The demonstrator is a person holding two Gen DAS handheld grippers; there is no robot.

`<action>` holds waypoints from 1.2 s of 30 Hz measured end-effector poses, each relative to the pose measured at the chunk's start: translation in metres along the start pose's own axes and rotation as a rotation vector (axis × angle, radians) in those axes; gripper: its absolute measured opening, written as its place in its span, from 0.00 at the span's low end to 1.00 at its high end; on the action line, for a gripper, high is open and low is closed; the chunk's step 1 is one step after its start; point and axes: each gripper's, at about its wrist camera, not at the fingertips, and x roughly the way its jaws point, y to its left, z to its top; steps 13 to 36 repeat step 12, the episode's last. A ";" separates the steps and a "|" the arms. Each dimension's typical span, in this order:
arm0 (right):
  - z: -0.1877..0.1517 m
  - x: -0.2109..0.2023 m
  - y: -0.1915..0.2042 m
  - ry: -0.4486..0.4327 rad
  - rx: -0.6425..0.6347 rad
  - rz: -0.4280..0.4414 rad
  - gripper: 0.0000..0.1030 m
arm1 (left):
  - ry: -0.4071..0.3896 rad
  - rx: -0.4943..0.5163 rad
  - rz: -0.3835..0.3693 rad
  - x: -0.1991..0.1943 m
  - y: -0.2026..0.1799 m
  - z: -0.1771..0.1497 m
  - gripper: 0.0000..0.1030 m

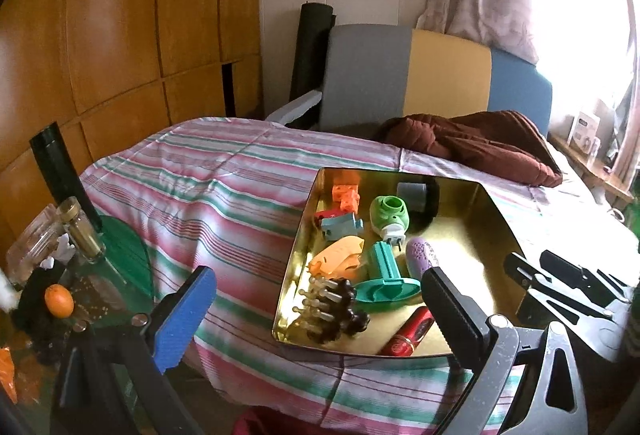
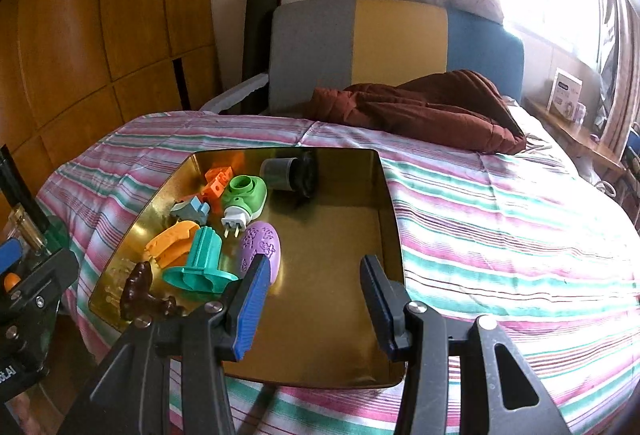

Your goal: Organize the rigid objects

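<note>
The tray (image 2: 384, 203) lay on the striped bed (image 2: 500, 235), its small things crowded on the left half. Both hand-held grippers — left (image 1: 316, 309), right (image 2: 316, 299) — stood wide and empty. The purple case (image 2: 262, 245) looked nearest: best to straddle its narrow width and close squarely.

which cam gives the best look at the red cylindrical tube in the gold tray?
Left wrist. The red cylindrical tube lies in full view at the near edge of the gold metal tray, beside the left gripper. The right wrist view does not show it; the open right gripper blocks that part of the tray.
</note>
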 end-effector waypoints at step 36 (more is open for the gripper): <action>-0.001 0.000 0.003 0.006 -0.014 0.007 0.46 | -0.010 -0.008 0.011 0.000 0.002 -0.001 1.00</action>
